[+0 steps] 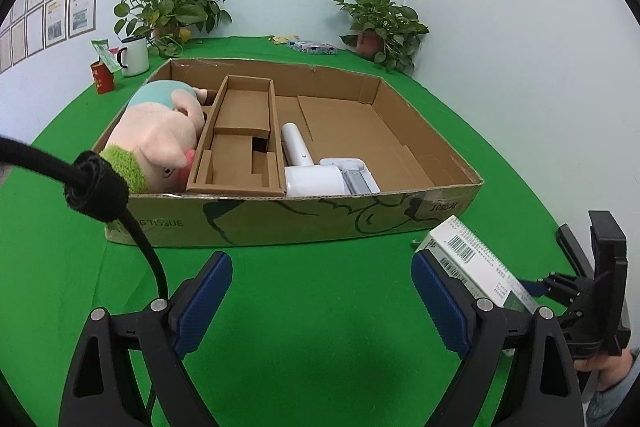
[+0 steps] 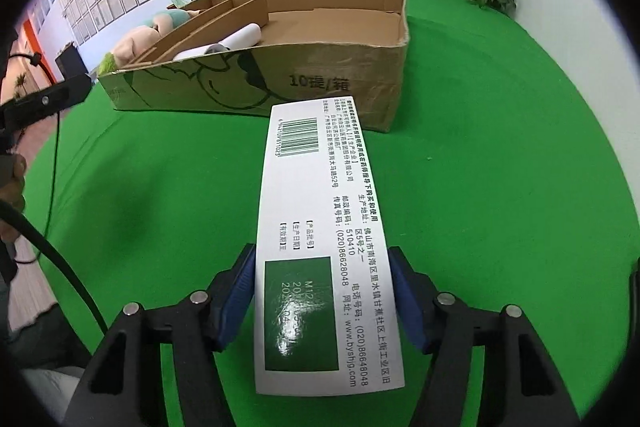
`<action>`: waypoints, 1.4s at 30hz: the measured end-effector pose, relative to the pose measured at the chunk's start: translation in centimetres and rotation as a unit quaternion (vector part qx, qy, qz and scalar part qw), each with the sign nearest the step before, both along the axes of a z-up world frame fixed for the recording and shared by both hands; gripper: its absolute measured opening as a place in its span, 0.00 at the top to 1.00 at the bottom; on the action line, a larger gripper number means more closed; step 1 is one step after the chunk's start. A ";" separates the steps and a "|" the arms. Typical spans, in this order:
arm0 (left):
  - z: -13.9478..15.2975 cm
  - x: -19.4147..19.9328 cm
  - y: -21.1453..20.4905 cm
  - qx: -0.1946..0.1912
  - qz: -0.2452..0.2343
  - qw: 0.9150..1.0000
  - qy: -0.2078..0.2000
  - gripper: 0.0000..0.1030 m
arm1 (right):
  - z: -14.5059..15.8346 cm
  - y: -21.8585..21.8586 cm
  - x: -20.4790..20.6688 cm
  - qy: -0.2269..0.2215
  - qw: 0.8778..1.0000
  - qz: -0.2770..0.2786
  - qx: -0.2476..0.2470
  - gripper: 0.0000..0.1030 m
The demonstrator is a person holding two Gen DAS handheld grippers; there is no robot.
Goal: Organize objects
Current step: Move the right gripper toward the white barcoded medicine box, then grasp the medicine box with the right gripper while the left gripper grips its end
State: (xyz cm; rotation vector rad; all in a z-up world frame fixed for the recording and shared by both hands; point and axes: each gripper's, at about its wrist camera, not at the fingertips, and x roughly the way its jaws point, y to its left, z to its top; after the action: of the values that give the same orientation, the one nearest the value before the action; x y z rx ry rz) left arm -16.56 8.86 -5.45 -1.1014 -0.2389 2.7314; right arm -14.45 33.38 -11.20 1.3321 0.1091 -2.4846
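A shallow cardboard box (image 1: 256, 223) lies on the green table, also in the right wrist view (image 2: 320, 79). It holds a plush pig toy (image 1: 160, 135) at its left, a cardboard insert (image 1: 240, 143) in the middle, and a white handheld appliance (image 1: 320, 171) beside that. My left gripper (image 1: 322, 297) is open and empty over the cloth in front of the box. My right gripper (image 2: 323, 293) is shut on a white and green medicine box (image 2: 320, 227), held in front of the cardboard box's near right corner. It also shows in the left wrist view (image 1: 472, 259).
Two potted plants (image 1: 172, 11) (image 1: 380, 23) stand at the back by the wall. A white mug (image 1: 134, 57) and a red cup (image 1: 103, 78) stand at the back left. A small patterned pack (image 1: 312, 47) lies behind the box. A black cable (image 1: 96, 187) hangs at left.
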 end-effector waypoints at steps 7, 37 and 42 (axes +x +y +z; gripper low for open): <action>-2.0 -0.9 -0.1 0.085 -0.057 0.993 -0.061 0.11 | 0.8 -4.4 0.7 -0.016 0.998 -0.029 -0.055 0.39; -9.3 -4.9 1.0 0.250 -0.129 0.940 -0.194 0.30 | -0.7 -12.2 2.3 0.006 0.999 0.042 0.023 0.33; -9.0 -4.6 1.2 0.250 -0.127 0.940 -0.196 0.33 | -0.6 -11.9 2.2 0.007 0.999 0.036 0.018 0.35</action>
State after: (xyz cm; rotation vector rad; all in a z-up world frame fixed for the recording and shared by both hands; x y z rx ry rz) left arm -21.18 10.06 -14.42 -1.3818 -0.7416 2.0358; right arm -12.23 21.51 -11.81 1.3021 0.2030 -2.4441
